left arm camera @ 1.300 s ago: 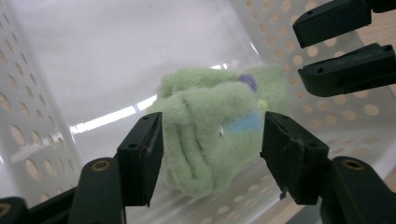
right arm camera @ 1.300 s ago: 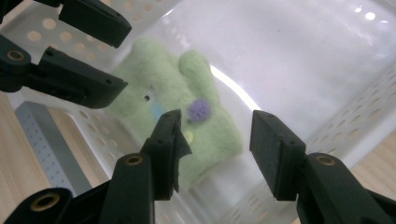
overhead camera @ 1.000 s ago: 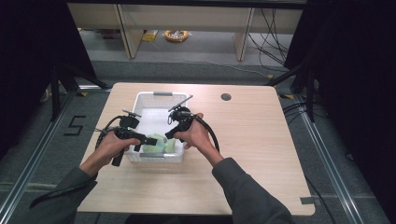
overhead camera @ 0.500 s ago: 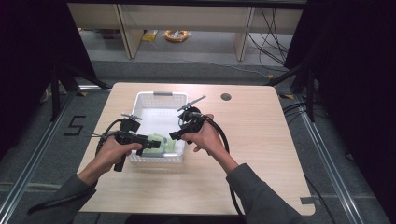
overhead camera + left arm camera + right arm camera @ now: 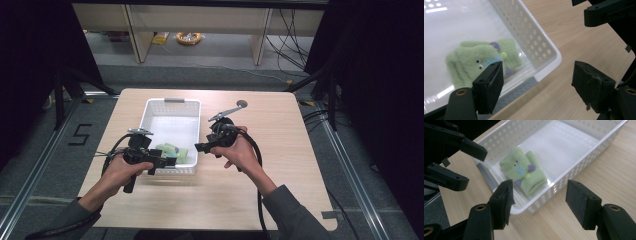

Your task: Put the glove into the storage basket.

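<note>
Green mitten (image 5: 524, 171) lies in white basket (image 5: 155, 112); both grippers' jaws just opened wide, empty, outside its walls.

One sign is showing legibly: a dark numeral "5" (image 5: 80, 135) is sitting on the grey floor (image 5: 45, 150) just left of the wooden table (image 5: 280, 150), seen in the high view and drawn in blocky strokes. Nothing else is carrying readable writing: the white basket (image 5: 172, 103), the green fabric toy (image 5: 524, 171) lying in it, and both gripper views are offering no label, brand or number that can be made out.
</note>
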